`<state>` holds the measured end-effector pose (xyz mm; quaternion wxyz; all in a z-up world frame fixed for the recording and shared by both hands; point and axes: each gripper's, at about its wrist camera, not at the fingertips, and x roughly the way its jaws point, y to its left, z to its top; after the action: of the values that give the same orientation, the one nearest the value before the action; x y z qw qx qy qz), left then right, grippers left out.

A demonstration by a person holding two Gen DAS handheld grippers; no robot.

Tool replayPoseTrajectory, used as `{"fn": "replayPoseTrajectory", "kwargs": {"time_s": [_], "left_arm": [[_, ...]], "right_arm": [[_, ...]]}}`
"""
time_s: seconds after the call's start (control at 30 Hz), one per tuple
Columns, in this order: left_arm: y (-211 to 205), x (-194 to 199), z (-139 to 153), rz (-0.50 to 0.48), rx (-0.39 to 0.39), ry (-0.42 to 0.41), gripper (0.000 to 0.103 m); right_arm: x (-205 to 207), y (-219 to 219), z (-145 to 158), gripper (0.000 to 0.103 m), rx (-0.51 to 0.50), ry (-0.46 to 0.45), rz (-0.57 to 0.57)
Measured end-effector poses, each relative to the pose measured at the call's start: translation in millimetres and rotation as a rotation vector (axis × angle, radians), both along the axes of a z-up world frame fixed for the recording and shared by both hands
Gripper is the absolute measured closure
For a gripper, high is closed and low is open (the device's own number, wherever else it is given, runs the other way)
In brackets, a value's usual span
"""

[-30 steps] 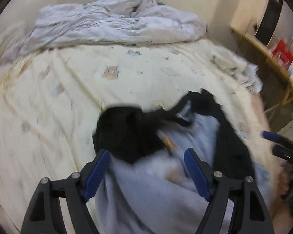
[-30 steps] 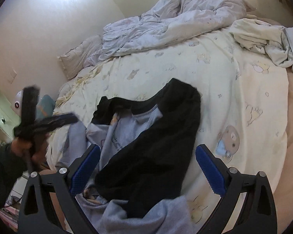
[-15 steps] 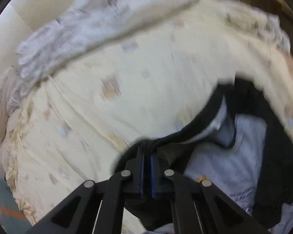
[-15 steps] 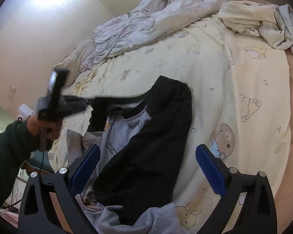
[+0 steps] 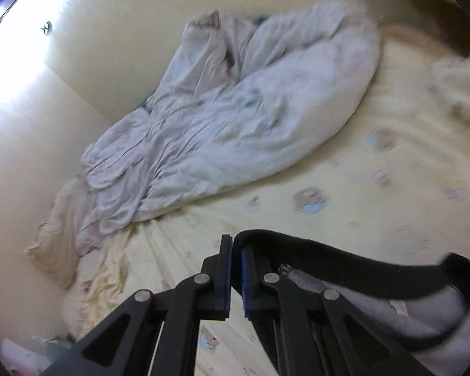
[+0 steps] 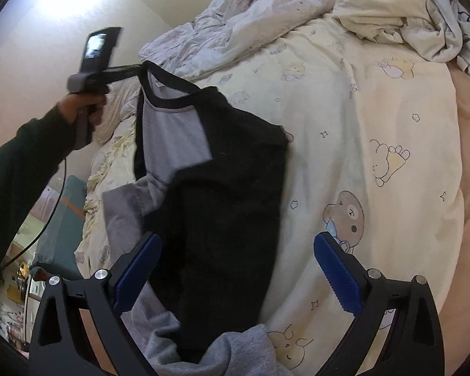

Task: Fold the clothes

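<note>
A grey shirt with black sleeves and a black collar [image 6: 222,169] lies stretched over the cream bed sheet [image 6: 376,109]. My left gripper [image 5: 235,244] is shut on the black collar band [image 5: 329,260], which runs taut to the right from its blue pads. In the right wrist view that left gripper [image 6: 138,67], held by a hand in a dark sleeve, lifts the collar up and to the left. My right gripper [image 6: 238,257] stands open above the shirt's black lower part, its fingers apart from the cloth.
A crumpled pale duvet [image 5: 235,109] is heaped at the head of the bed against the wall. A pillow [image 5: 62,235] lies at the left. More loose clothes [image 6: 423,28] sit at the far right. Grey fabric [image 6: 222,354] bunches at the near edge.
My left gripper closed on the shirt's black collar and pulled it up and away to the left, stretching the shirt out. The right gripper stayed open and shifted slightly.
</note>
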<state>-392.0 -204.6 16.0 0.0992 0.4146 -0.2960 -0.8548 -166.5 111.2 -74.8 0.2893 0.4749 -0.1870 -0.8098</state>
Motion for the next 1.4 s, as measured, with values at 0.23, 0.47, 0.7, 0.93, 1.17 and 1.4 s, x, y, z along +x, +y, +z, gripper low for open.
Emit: {"fn": "replayPoseTrajectory", "kwargs": {"time_s": [0.23, 0.47, 0.7, 0.93, 1.17, 1.4], "left_arm": [[-22, 5, -69, 0.133, 0.12, -0.191, 0.054], [-56, 114, -20, 0.123, 0.668, -0.158, 0.036], [-17, 267, -47, 0.121, 0.827, -0.126, 0.036], [-13, 321, -70, 0.154, 0.857, 0.0, 0.036], [-19, 317, -73, 0.172, 0.846, 0.069, 0.036], [-32, 317, -75, 0.194, 0.904, 0.076, 0.036]], "right_arm": [[-1, -6, -6, 0.004, 0.032, -0.003, 0.017], [7, -28, -1, 0.004, 0.092, 0.02, 0.117], [19, -88, 16, 0.01, 0.222, 0.054, 0.234], [13, -132, -12, 0.019, 0.405, -0.002, 0.229], [11, -157, -32, 0.022, 0.565, -0.006, 0.257], [1, -134, -30, 0.086, 0.501, -0.046, 0.184]]}}
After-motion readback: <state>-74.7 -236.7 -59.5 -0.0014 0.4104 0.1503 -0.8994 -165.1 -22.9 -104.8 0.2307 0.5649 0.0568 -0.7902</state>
